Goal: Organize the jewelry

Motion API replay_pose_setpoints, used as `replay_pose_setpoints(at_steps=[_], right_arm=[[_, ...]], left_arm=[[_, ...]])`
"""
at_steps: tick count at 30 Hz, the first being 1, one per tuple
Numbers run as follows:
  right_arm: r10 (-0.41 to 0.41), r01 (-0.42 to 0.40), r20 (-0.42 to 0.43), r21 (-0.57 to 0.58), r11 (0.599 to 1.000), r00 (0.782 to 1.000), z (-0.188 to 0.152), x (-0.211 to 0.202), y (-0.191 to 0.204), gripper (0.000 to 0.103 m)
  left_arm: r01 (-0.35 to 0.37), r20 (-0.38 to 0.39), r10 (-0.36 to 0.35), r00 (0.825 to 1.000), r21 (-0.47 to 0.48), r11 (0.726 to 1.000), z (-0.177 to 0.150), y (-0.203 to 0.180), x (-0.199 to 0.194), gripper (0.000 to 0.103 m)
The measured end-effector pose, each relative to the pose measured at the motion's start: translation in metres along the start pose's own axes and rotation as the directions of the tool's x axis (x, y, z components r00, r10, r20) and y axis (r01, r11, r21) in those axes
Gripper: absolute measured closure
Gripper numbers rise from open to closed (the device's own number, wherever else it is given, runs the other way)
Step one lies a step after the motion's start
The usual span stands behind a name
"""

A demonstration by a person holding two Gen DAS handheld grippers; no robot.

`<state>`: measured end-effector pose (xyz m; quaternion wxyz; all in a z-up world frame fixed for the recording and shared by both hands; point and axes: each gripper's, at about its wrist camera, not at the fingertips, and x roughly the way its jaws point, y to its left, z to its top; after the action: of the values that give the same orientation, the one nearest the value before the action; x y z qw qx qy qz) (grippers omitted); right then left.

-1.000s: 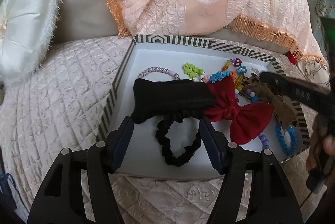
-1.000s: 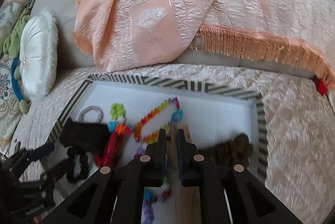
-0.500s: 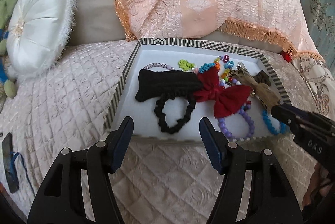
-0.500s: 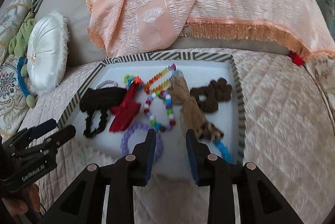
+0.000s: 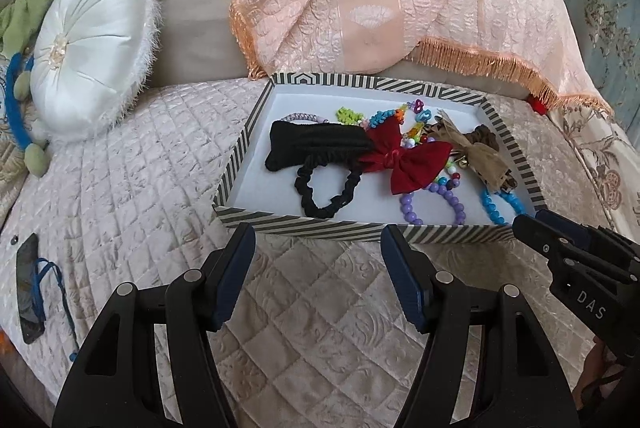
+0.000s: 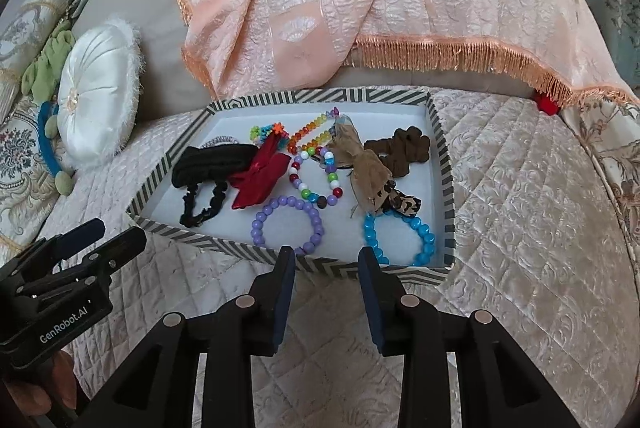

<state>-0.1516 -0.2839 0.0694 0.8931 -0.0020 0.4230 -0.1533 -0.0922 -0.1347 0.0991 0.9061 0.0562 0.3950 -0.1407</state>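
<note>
Both grippers have pulled back out of the striped tray (image 6: 447,188) and now hang over the quilted bedcover (image 6: 520,228) at the bottom of each frame; 1 second ago the right gripper (image 6: 326,264) was closed down among the pieces and the left gripper (image 5: 318,240) straddled the black scrunchie (image 5: 326,188). Now the left stands wide and empty, the right about half spread and empty too. To me that reads as a release and retreat, perhaps the end of the sorting. The tray sits mid-frame and holds everything: largest, a black headband (image 6: 214,164) at its left with the scrunchie below it, a red bow (image 6: 260,184) overlapping them, a tan bow (image 6: 366,176) and a brown scrunchie (image 6: 404,148) toward the right; then 4 beaded bracelets, purple (image 6: 286,224), blue (image 6: 400,240), mixed-colour (image 6: 316,176) and an orange-rainbow strand (image 6: 312,132) near the far wall.
</note>
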Motion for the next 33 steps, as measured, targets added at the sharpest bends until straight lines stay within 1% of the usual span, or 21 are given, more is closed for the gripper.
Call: replay_pose_setpoints(at_steps=[3, 7, 16, 19, 23, 27, 30, 33], right_arm=[[-0.002, 0.002, 0.009, 0.001, 1.0, 1.0, 0.001, -0.006, 0.001, 0.071], [-0.009, 0.008, 0.026, 0.001, 1.0, 1.0, 0.003, -0.016, 0.001, 0.07], [-0.028, 0.028, 0.07, 0.002, 1.0, 0.997, 0.014, -0.04, 0.002, 0.067], [-0.032, 0.031, 0.075, 0.007, 0.999, 0.997, 0.019, -0.044, 0.002, 0.066], [-0.037, 0.037, 0.085, 0.002, 0.999, 0.996, 0.024, -0.049, 0.003, 0.065], [-0.045, 0.045, 0.094, -0.006, 0.999, 0.995, 0.029, -0.053, 0.004, 0.062], [-0.047, 0.048, 0.099, -0.011, 0.999, 0.994, 0.031, -0.054, 0.004, 0.06], [-0.048, 0.05, 0.103, -0.013, 0.999, 0.994, 0.032, -0.054, 0.003, 0.059]], left_arm=[[-0.016, 0.01, 0.016, 1.0, 0.008, 1.0, -0.001, -0.003, -0.006, 0.038], [-0.01, 0.028, 0.01, 1.0, 0.008, 1.0, 0.001, -0.006, -0.017, 0.038], [-0.01, 0.095, 0.011, 0.995, -0.008, 1.0, 0.016, -0.009, -0.045, 0.038], [-0.028, 0.11, 0.028, 0.994, -0.002, 1.0, 0.022, -0.011, -0.05, 0.038], [-0.029, 0.123, 0.029, 0.992, -0.007, 1.0, 0.029, -0.012, -0.055, 0.038], [-0.034, 0.132, 0.036, 0.991, -0.012, 0.999, 0.035, -0.012, -0.057, 0.038], [-0.051, 0.14, 0.053, 0.989, -0.015, 0.999, 0.037, -0.013, -0.058, 0.038], [-0.045, 0.14, 0.047, 0.989, -0.021, 0.999, 0.039, -0.013, -0.058, 0.038]])
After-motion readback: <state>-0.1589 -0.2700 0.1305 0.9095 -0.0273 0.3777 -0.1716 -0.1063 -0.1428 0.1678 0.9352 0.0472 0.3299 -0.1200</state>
